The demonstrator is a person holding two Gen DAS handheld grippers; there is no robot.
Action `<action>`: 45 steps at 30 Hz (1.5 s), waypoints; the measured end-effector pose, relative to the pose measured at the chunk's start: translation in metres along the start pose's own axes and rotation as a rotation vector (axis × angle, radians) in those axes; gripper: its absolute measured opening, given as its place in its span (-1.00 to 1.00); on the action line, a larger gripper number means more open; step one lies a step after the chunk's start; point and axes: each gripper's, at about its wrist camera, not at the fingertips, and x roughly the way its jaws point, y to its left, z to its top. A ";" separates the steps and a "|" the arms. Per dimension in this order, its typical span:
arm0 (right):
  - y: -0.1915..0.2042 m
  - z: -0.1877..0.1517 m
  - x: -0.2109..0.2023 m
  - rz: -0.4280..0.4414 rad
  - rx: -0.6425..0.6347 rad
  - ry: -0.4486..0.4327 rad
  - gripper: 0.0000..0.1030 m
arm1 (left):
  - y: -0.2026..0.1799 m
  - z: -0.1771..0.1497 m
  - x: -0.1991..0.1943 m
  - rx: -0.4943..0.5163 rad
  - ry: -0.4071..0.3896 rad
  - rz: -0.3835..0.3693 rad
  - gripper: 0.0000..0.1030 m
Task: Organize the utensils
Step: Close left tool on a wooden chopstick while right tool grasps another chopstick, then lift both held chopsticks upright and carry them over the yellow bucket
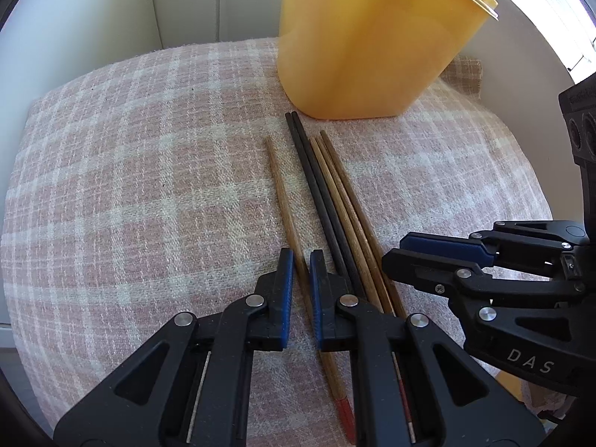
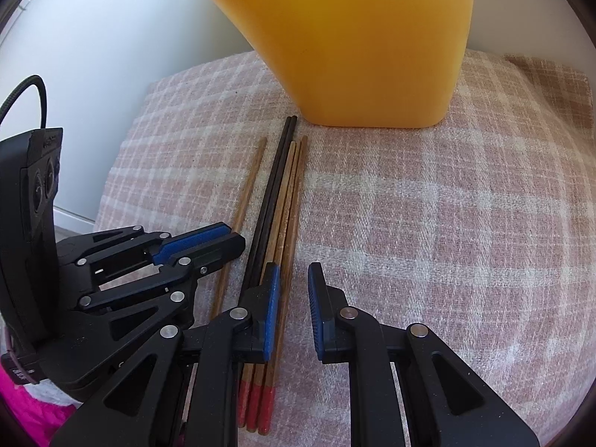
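The yellow container (image 1: 357, 37) is cut off by the top edge in both wrist views, so its inside cannot be seen. The bundled chopsticks (image 2: 287, 201) pass under the right gripper's near finger (image 2: 270, 305), hiding their middles. A pink item (image 2: 29, 413) at the near left is cropped and unidentifiable.

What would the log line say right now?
task: organize utensils | left hand-held gripper: shut on lone chopstick | right hand-held gripper: open, empty, beside chopstick bundle | yellow tub: on cloth
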 end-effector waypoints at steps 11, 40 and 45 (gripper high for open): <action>0.011 0.001 0.016 -0.038 -0.019 0.019 -0.74 | 0.007 -0.002 -0.003 -0.006 -0.003 -0.010 -0.85; -0.002 -0.008 0.004 -0.011 -0.010 -0.030 -0.90 | 0.079 -0.018 -0.047 -0.152 -0.079 -0.107 -0.92; -0.017 -0.021 -0.014 0.051 0.050 -0.109 -0.90 | 0.088 -0.034 -0.071 -0.184 -0.148 -0.142 -0.92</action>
